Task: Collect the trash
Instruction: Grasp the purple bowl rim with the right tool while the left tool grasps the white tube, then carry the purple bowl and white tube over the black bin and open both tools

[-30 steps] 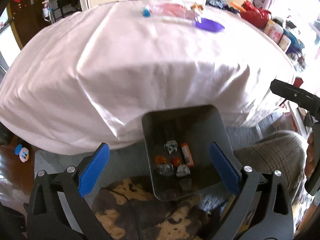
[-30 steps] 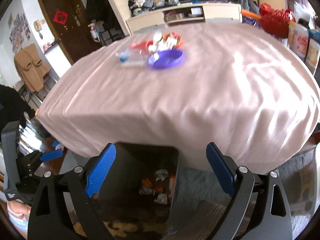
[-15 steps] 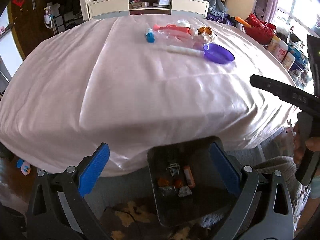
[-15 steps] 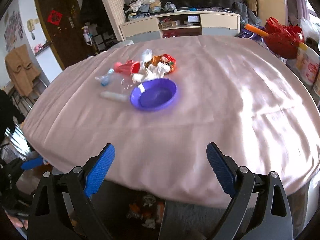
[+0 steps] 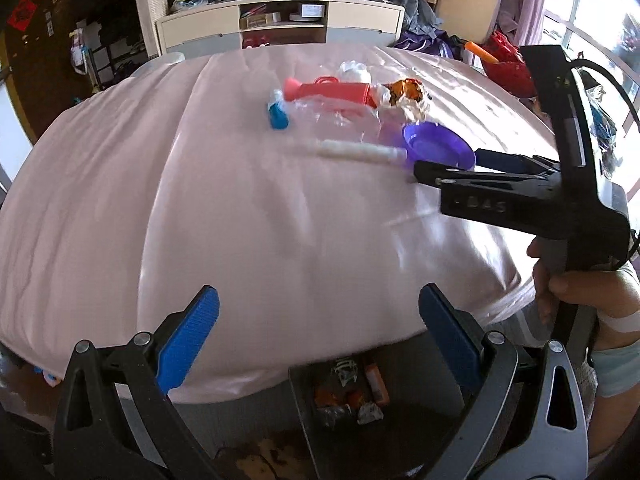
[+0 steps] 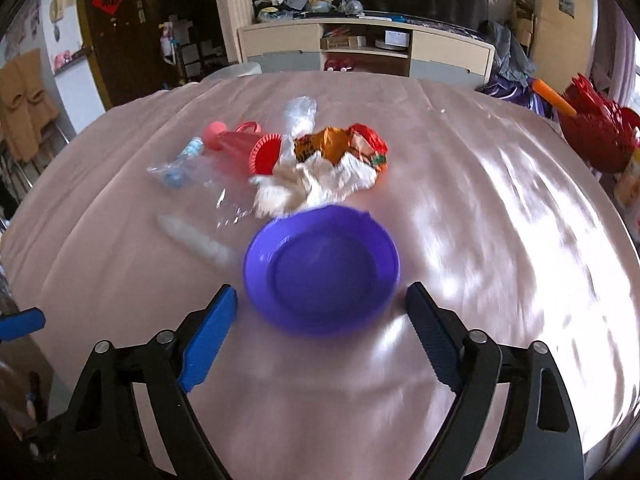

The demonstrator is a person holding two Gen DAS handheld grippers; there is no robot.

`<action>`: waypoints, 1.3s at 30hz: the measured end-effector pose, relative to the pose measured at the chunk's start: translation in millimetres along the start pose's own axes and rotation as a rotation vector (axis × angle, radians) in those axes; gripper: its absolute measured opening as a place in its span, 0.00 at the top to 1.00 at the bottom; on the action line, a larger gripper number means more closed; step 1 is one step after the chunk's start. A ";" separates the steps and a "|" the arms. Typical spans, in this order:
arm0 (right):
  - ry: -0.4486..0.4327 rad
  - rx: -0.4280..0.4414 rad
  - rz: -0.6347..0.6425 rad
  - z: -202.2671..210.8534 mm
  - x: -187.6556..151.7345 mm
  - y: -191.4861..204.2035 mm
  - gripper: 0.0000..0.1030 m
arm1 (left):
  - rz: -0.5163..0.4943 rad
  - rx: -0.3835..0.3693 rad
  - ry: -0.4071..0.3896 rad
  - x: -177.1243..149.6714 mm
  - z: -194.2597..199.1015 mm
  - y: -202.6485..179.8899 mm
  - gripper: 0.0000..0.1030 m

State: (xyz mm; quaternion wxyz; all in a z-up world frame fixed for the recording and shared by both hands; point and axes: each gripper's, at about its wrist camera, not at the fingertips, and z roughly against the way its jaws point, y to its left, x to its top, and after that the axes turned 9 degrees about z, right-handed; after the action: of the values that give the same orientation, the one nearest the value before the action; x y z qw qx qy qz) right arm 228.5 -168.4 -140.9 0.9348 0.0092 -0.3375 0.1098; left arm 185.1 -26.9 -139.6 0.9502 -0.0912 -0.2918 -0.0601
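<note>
Trash lies in a heap on the pink-clothed table (image 5: 192,208): a crumpled orange wrapper (image 6: 340,144), white tissue (image 6: 316,186), clear plastic film (image 6: 224,196), a blue-capped bottle (image 5: 279,115), a red cup (image 5: 332,92) and a white tube (image 5: 360,153). A purple bowl (image 6: 322,268) sits nearest. My right gripper (image 6: 321,291) hovers at the bowl, which lies between its closing jaws; the pads do not press on it. My left gripper (image 5: 317,299) is open and holds nothing above the table's near edge. Below it stands a dark bin (image 5: 304,384) holding several wrappers.
A person's hand (image 5: 560,284) holds the right gripper's handle at the table's right side. A red basket (image 6: 596,132) stands beyond the table's far right edge. A low cabinet (image 6: 360,48) and a dark door (image 6: 120,28) line the back.
Both grippers have left the bin and moved forward over the table. The right one has come up to the purple bowl, and its jaws have narrowed a little.
</note>
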 end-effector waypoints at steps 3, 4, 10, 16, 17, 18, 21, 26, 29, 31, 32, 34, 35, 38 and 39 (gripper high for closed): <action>0.004 -0.002 -0.001 -5.0 8.2 -3.5 0.23 | -0.014 -0.013 0.006 10.5 -8.8 -5.2 0.08; 0.006 0.000 -0.005 -6.2 10.2 -5.8 0.23 | -0.021 -0.020 0.008 14.7 -12.5 -7.6 0.08; -0.027 0.031 -0.050 -0.3 7.8 -26.3 0.24 | -0.030 -0.057 0.029 37.8 -37.7 -19.2 0.08; -0.074 0.054 -0.111 19.8 2.4 -52.2 0.24 | -0.050 -0.051 0.024 60.6 -66.0 -31.9 0.08; -0.076 0.056 -0.114 21.5 1.2 -54.2 0.24 | -0.056 -0.045 0.023 64.1 -69.6 -34.1 0.08; -0.078 0.058 -0.117 23.3 0.1 -56.6 0.24 | -0.060 -0.044 0.023 66.5 -71.9 -35.8 0.08; -0.086 0.063 -0.127 28.6 -3.4 -64.1 0.24 | -0.074 -0.036 0.023 74.8 -78.3 -39.6 0.08; -0.092 0.068 -0.140 35.3 -8.5 -70.3 0.24 | -0.112 -0.005 0.005 80.4 -86.8 -47.3 0.11; -0.083 0.062 -0.139 37.2 -12.5 -69.8 0.24 | -0.119 -0.011 0.000 82.0 -84.1 -49.7 0.21; -0.085 0.063 -0.142 41.0 -15.5 -69.3 0.24 | -0.118 -0.009 0.007 80.1 -82.2 -50.3 0.21; -0.087 0.065 -0.143 43.7 -18.2 -69.1 0.24 | -0.120 -0.010 0.008 77.3 -79.9 -50.5 0.21; -0.093 0.068 -0.142 50.1 -22.2 -66.9 0.24 | -0.120 -0.017 0.013 70.1 -74.0 -51.0 0.21; -0.095 0.071 -0.142 52.8 -24.2 -66.2 0.24 | -0.116 -0.021 0.015 66.0 -70.1 -50.2 0.21; -0.103 0.081 -0.136 63.6 -30.7 -61.6 0.24 | -0.099 -0.023 0.011 52.1 -54.7 -45.6 0.21; -0.107 0.087 -0.131 68.9 -34.0 -57.9 0.24 | -0.094 -0.024 0.008 47.8 -49.1 -44.0 0.21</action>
State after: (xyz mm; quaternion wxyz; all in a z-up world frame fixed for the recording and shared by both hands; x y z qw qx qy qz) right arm 172.0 -238.0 -106.0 0.9194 0.0778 -0.3804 0.0621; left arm 243.7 -83.0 -146.4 0.9463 -0.0888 -0.2913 -0.1085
